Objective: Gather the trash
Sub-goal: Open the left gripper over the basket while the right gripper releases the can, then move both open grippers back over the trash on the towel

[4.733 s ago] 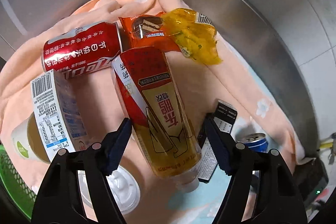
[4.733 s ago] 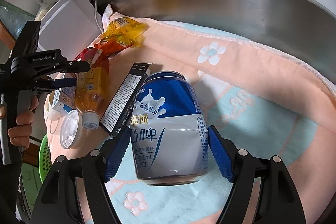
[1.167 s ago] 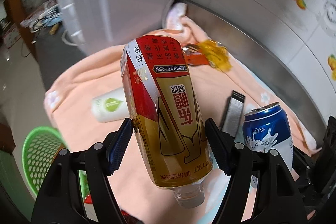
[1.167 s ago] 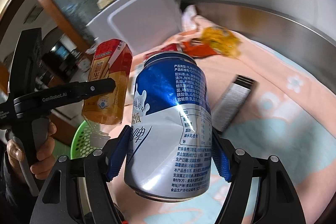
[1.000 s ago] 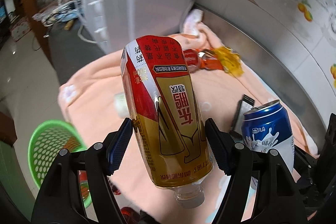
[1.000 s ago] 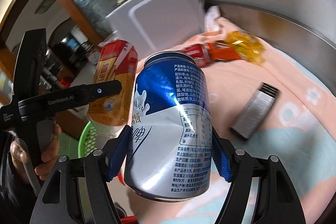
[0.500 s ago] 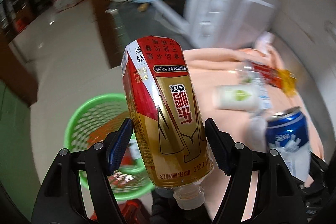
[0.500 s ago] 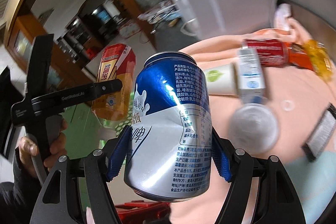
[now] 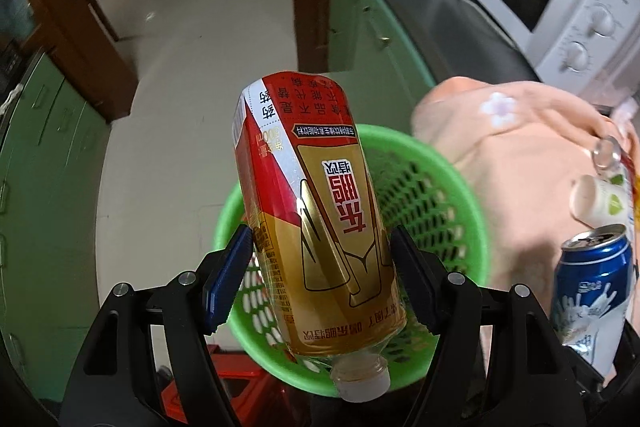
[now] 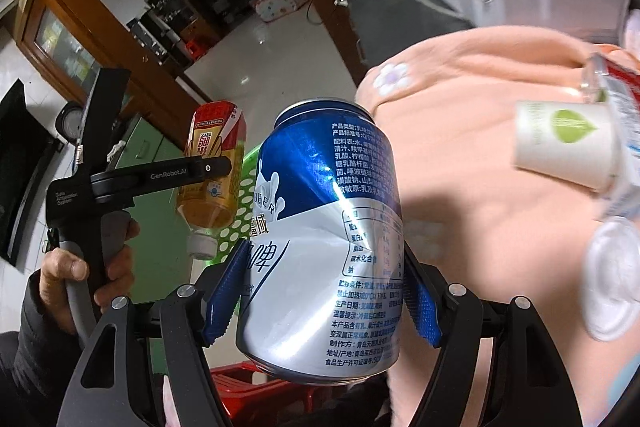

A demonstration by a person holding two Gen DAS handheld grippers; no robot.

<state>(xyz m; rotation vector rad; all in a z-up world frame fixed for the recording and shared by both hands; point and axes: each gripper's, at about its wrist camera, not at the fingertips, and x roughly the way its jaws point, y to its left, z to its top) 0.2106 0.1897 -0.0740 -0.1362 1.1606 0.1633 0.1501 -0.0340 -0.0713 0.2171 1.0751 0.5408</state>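
The left gripper is clamped across the middle of the bottle, cap down, over the green basket. The right gripper squeezes the can at its lower half, beside the basket and over the towel's edge. Both seem light; the can's thin wall is already dented and looks slick, so a mid-body hold suits each.
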